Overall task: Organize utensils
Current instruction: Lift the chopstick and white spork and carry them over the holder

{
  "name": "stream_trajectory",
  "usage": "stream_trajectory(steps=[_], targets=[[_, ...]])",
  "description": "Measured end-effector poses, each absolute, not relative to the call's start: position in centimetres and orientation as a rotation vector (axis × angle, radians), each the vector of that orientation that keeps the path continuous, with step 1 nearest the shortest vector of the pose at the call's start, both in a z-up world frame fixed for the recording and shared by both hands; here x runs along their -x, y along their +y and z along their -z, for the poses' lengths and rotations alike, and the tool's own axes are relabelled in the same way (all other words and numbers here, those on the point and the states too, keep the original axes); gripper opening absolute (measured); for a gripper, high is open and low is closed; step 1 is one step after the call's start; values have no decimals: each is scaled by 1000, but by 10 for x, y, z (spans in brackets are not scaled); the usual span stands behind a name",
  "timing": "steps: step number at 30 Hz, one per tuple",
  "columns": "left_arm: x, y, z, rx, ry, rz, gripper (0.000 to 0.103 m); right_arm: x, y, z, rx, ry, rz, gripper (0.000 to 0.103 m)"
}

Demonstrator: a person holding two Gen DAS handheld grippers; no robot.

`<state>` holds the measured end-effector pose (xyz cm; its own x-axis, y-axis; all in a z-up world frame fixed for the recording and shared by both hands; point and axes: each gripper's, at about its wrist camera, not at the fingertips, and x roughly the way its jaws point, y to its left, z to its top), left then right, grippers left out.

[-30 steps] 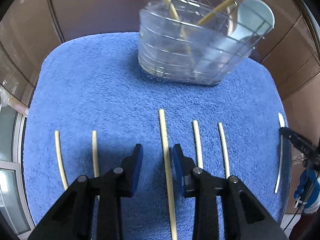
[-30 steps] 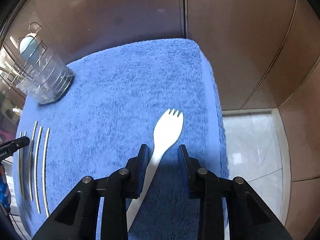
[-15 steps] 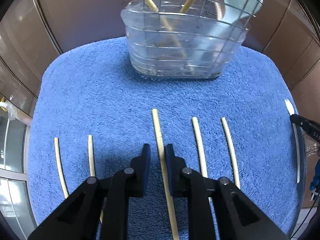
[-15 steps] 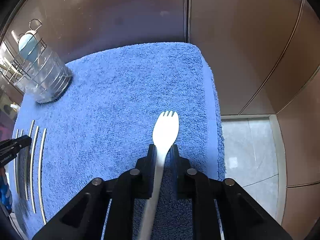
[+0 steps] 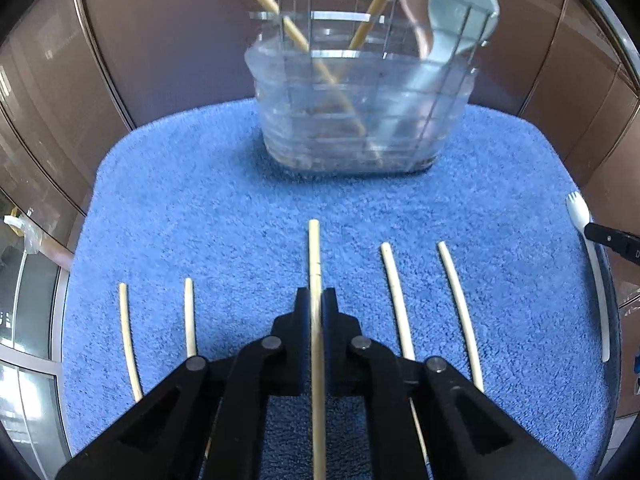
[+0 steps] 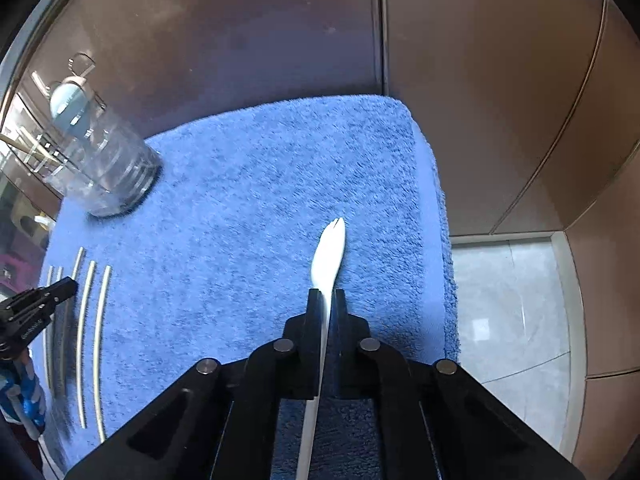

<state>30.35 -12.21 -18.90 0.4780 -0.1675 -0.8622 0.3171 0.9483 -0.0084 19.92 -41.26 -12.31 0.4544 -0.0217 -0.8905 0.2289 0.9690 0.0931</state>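
Chopstick (image 5: 314, 256) clamped between left fingers (image 5: 298, 312); spork (image 6: 329, 256) clamped between right fingers (image 6: 313, 312).

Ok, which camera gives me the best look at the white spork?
The right wrist view: the white spork sits centred, clamped in the right claw, head turned edge-on. The left wrist view shows it only at the far right edge, small, tines visible.

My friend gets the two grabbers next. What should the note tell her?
Left gripper: just closed, fingers shut on the middle pale wooden chopstick.
Right gripper: just closed, shut on the white plastic spork.
Both still low over the blue fluffy towel.
Done: two chopsticks and a pale blue spoon stand in the clear wire-framed holder.
Left: drop these two in, then the four loose chopsticks.
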Motion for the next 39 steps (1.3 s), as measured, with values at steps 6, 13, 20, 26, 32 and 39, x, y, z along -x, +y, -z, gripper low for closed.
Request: stream_trajectory(steps=[6,13,20,26,32,39], targets=[[-285,-124,168,-167,944,298,5,-194,-402,116,-219,1057,114,3],[-266,-116,138,-166,826,297,5,-179,-383,92,-211,958,52,3],[-260,-86,71,0,654,333,5,-166,-333,34,-144,739,-66,3],[-278,-57,-5,188,475,393,5,-177,-290,-31,-108,531,-172,3],[-323,-54,-43,318,334,366,5,-212,-254,-87,-59,297,-192,3],[-376,-69,-34,400,223,304,5,-255,-238,-89,-19,136,-121,2]])
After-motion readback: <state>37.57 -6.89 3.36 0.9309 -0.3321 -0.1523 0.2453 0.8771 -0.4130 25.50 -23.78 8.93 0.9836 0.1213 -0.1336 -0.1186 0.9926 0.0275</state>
